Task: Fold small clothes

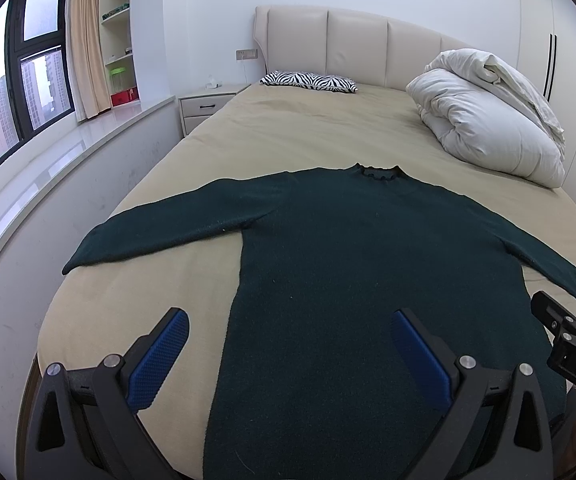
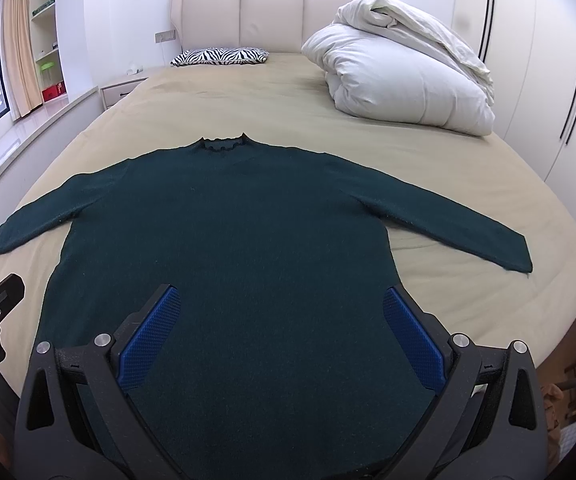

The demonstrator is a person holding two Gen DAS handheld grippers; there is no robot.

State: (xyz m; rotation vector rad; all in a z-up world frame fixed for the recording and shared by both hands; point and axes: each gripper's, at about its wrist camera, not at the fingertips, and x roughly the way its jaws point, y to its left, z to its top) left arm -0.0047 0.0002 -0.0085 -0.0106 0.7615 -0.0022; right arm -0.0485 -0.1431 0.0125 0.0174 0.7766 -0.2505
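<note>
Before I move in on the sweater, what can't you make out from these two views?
- Sweater hem: cut off behind the gripper bodies at the bottom edge of both views.
- Right sleeve cuff: in the left wrist view, covered by the right gripper; clear in the right wrist view.
- Left gripper and right gripper both open, but their height above the fabric can't be judged.
- Shelf items: too small to identify.

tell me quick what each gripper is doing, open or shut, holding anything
Left gripper: open, holding nothing, above the dark green sweater.
Right gripper: open, holding nothing, above the same sweater.
</note>
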